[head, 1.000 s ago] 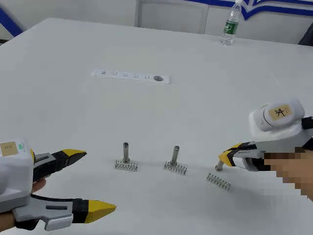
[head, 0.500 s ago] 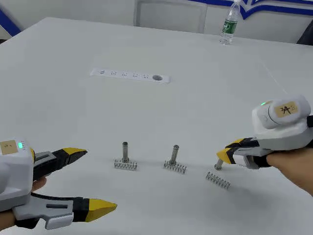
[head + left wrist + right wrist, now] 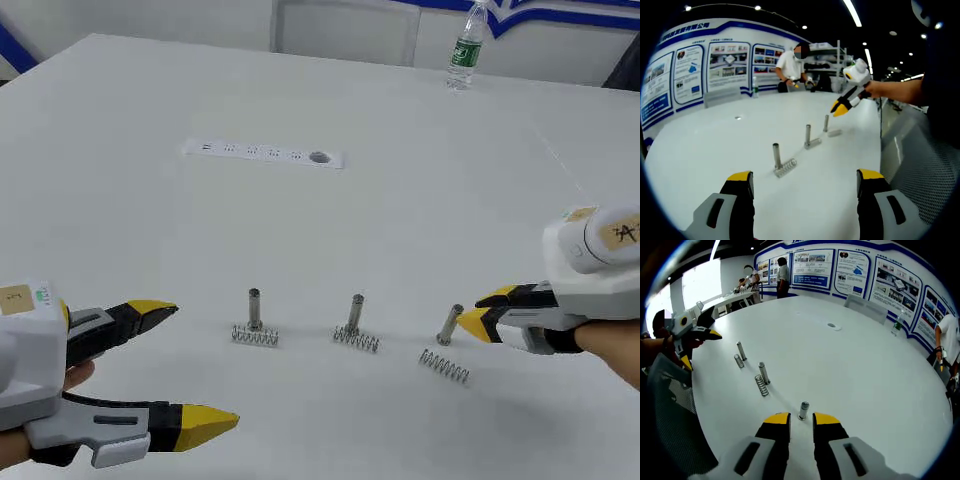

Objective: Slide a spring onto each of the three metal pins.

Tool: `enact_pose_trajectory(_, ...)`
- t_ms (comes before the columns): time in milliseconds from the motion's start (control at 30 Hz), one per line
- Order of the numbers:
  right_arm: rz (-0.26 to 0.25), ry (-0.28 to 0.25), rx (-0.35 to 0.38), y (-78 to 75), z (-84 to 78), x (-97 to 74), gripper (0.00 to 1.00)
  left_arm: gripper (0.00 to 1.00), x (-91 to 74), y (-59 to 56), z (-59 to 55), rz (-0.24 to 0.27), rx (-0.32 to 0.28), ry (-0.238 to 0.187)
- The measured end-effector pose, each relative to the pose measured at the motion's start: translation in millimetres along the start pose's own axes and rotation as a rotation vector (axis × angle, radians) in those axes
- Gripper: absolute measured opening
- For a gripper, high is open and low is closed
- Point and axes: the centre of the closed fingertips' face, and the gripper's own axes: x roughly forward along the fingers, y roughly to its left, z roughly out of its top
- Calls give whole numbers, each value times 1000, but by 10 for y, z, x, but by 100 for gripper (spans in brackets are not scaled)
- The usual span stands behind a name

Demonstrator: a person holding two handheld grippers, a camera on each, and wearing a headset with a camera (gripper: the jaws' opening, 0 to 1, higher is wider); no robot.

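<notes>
Three metal pins stand in a row on the white table: left pin [image 3: 254,306], middle pin [image 3: 355,312], right pin [image 3: 451,323], which leans a little. A spring lies flat by each one: left spring [image 3: 256,337], middle spring [image 3: 357,341], right spring [image 3: 445,366]. My right gripper [image 3: 480,312] hovers just right of the right pin [image 3: 803,410], its jaws a narrow gap apart and holding nothing. My left gripper [image 3: 190,368] is wide open at the near left, some way short of the left pin [image 3: 776,155] and left spring [image 3: 786,168].
A white power strip [image 3: 265,154] lies farther back on the table [image 3: 120,200]. A water bottle [image 3: 462,48] stands near the far edge. People stand at a bench beyond the table in both gripper views.
My right gripper has drawn back to the right, off the right pin, which now stands free. The left gripper has stayed put.
</notes>
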Motion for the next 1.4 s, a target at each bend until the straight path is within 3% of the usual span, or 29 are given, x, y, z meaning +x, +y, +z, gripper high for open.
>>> enact_pose_trajectory(400, 51, 52, -25, 163, -189, 89, 18, 86, 8, -14, -4, -4, 0, 1)
enact_pose_trajectory(733, 110, 98, -79, 354, -180, 296, 18, 86, -8, -15, -5, -1, -1, 4)
enact_pose_trajectory(1400, 162, 239, -184, 394, -301, 556, 15, 86, -9, -14, -50, 2, -10, 11)
